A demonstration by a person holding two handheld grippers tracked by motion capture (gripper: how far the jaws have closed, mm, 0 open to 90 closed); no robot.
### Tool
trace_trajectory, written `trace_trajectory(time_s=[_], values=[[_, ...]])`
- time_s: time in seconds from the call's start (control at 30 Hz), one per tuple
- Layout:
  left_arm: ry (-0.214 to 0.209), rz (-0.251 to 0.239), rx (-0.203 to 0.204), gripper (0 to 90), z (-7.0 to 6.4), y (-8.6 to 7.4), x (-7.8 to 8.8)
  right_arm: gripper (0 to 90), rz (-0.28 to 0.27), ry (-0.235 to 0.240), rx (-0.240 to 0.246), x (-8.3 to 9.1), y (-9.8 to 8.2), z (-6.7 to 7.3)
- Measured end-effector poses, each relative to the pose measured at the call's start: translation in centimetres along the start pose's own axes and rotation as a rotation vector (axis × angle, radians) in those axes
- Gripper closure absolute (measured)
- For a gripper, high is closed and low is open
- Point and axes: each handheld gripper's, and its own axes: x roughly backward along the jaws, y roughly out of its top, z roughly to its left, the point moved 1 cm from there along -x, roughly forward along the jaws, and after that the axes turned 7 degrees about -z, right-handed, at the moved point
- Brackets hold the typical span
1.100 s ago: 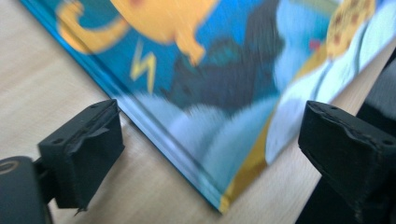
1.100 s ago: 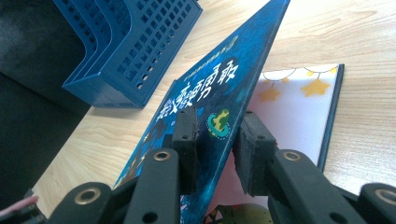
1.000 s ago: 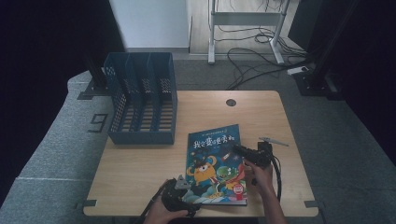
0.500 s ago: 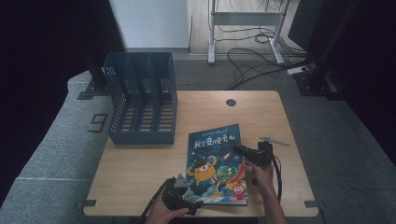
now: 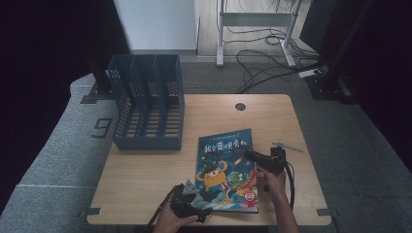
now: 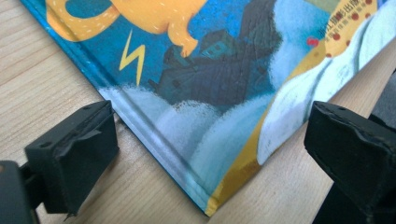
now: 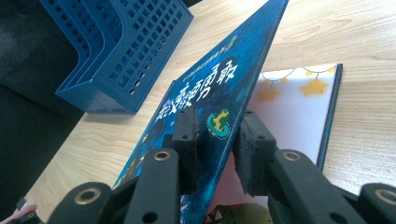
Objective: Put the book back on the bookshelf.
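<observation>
pinching the lifted cover (image 7: pixel 219 88) of the book (image 5: pixel 226 170), the right gripper's (image 7: pixel 215 140) fingers clamp it while the left gripper's (image 6: pixel 210 154) fingers gape wide around its corner on the counter (image 5: pixel 145 179).

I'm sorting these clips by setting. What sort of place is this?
Probably a lab or recording studio, not a home: a lone wooden table ringed by dark curtains, loose cables on the floor, a floor mat marked 9, and a staged blue file rack and picture book.
</observation>
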Motion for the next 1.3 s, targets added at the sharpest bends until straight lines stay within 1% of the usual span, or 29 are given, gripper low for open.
trace_trajectory(time_s=[0.17,0.23,0.3,0.53,0.67,0.83,1.13,1.3], values=[[0.01,0.012,-0.027,3.3,-0.36,-0.05,-0.06,71.1,-0.001,0.002,-0.002,0.0,0.0,-0.01],[0.034,0.015,-0.047,4.1,-0.59,-0.11,-0.14,71.1,-0.003,0.005,0.0,0.02,0.03,0.0],[0.042,0.011,-0.047,4.3,-0.59,-0.12,-0.18,71.1,-0.003,0.007,0.001,0.04,0.05,0.0],[0.038,0.006,-0.04,3.0,-0.4,-0.12,-0.21,71.2,-0.005,0.007,-0.001,0.09,0.1,0.0],[0.046,0.002,-0.036,3.0,-0.26,-0.1,-0.21,71.2,-0.007,0.004,-0.001,0.15,0.13,-0.02],[0.046,-0.001,-0.035,2.7,-0.12,-0.07,-0.25,71.3,-0.009,0.003,-0.001,0.18,0.19,-0.04],[0.04,0.004,-0.033,2.9,0.03,0.01,-0.2,71.1,-0.009,0.002,0.01,0.16,0.34,0.12],[0.043,0.001,-0.036,3.3,0.02,-0.06,-0.18,69.9,-0.009,-0.01,0.036,0.09,0.42,0.34]])
